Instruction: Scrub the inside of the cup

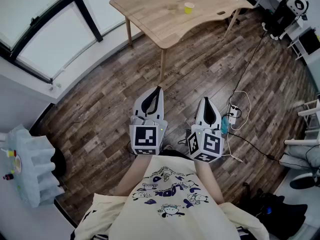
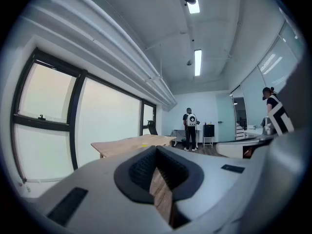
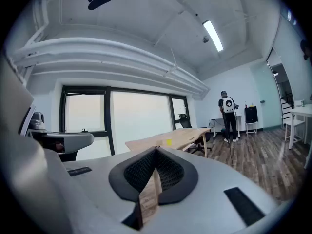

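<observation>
Bare wood floor [image 1: 100, 109] lay open between the person and the table [image 1: 165, 14], whose wavy near edge faced them; cables [image 1: 233, 110] trailed on the right. The left gripper [image 1: 158, 89] and right gripper [image 1: 205, 100] hung side by side over the floor, jaws closed tight on nothing. The yellow cup [image 1: 188, 7] stood well apart, on the table, back from its near edge. The shirt [image 1: 170, 189] print was unreadable.
</observation>
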A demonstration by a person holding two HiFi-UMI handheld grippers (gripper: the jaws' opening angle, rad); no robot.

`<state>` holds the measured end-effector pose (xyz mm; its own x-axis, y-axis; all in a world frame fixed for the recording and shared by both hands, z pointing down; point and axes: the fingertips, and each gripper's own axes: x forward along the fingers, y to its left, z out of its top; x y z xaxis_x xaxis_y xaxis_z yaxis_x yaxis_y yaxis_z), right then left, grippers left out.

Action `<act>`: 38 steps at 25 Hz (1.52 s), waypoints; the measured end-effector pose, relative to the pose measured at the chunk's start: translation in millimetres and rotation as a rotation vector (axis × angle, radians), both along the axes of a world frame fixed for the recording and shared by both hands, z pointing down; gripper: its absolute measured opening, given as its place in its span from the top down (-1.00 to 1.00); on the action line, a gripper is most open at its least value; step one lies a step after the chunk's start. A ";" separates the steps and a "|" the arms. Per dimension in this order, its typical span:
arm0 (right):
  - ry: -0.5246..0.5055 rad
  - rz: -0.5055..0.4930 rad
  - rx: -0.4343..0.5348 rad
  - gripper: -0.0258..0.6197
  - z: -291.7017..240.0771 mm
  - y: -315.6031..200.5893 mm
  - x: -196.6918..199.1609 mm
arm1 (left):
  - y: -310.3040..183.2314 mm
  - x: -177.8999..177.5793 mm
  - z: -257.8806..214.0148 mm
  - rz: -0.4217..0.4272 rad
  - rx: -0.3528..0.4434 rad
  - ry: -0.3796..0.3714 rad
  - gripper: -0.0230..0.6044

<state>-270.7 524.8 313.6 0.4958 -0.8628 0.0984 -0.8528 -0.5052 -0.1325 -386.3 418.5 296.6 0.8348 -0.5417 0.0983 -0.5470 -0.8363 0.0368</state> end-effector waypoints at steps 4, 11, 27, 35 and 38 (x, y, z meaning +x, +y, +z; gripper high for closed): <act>-0.002 0.000 -0.003 0.94 0.0 0.5 2.3 | 0.8 3.2 -1.2 0.002 0.000 -0.003 0.87; -0.008 -0.007 0.007 0.93 2.9 3.3 10.8 | 5.9 14.7 2.8 0.011 0.009 -0.017 0.87; -0.049 -0.061 -0.015 0.88 20.5 15.8 26.3 | 28.5 40.2 15.5 0.001 -0.009 -0.034 0.87; -0.072 -0.046 -0.020 0.88 29.0 4.4 42.5 | 11.5 55.9 23.5 0.005 -0.023 -0.049 0.87; -0.073 -0.033 -0.025 0.88 32.1 -7.0 54.5 | -1.0 68.6 27.9 0.016 -0.027 -0.050 0.87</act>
